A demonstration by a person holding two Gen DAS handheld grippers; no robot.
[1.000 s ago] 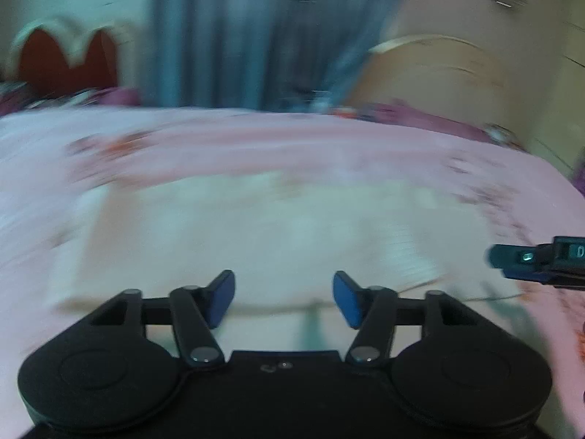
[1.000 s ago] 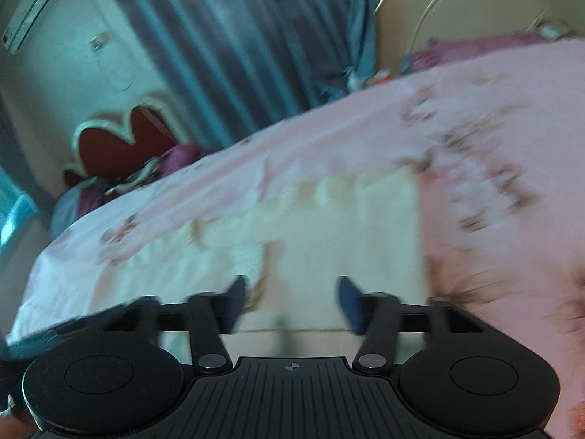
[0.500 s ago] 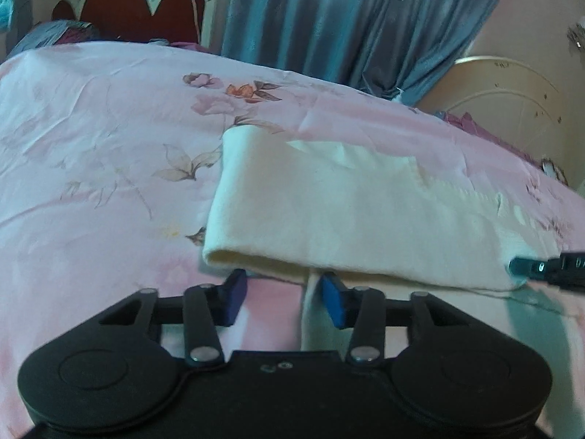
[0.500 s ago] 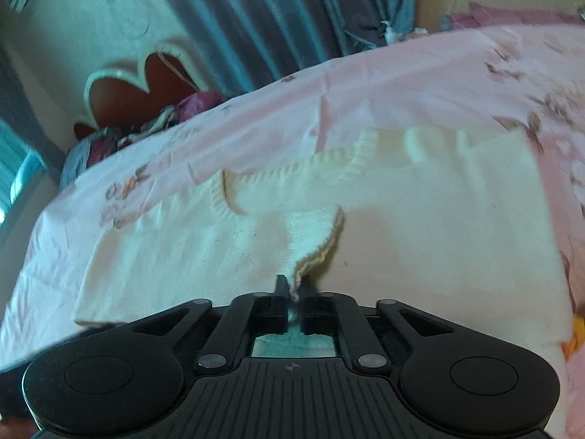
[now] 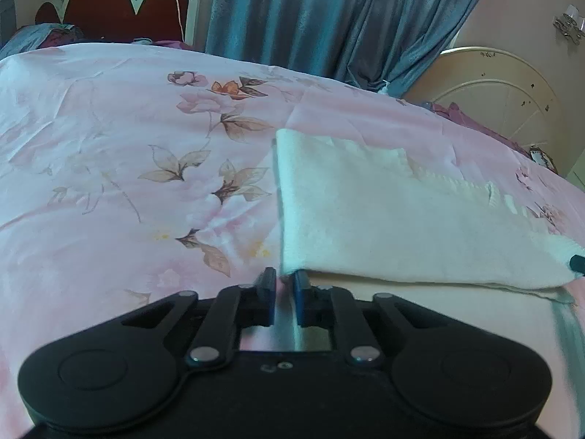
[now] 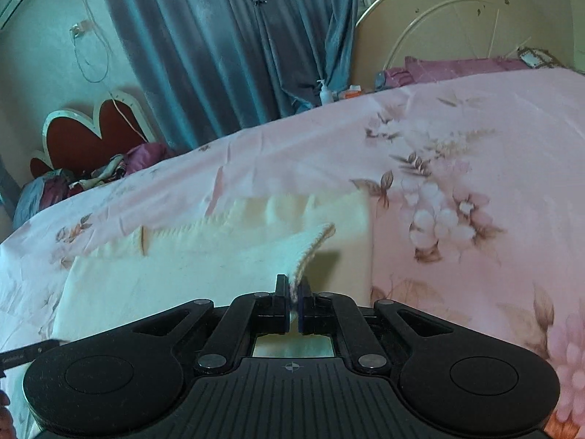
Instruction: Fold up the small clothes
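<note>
A cream knit garment (image 5: 384, 216) lies flat on the pink floral bedsheet (image 5: 128, 190). My left gripper (image 5: 283, 283) is closing tight on the garment's near left corner, and a strip of fabric is pinched between the blue pads. In the right wrist view the same garment (image 6: 175, 270) spreads to the left. My right gripper (image 6: 291, 292) is shut on its ribbed edge (image 6: 314, 245), which rises off the bed in a fold. The right gripper's tip (image 5: 577, 263) shows at the right edge of the left wrist view, at the garment's other end.
A red scalloped headboard (image 5: 120, 11) and blue curtains (image 5: 310, 18) stand behind the bed. A cream round bed frame (image 5: 504, 91) is at the far right. A lotion bottle (image 6: 325, 93) and piled bedding (image 6: 91, 175) sit beyond the sheet.
My left gripper went to the garment's left corner and closed on it. My right gripper shut on the ribbed edge and has drawn it up and over the garment.
</note>
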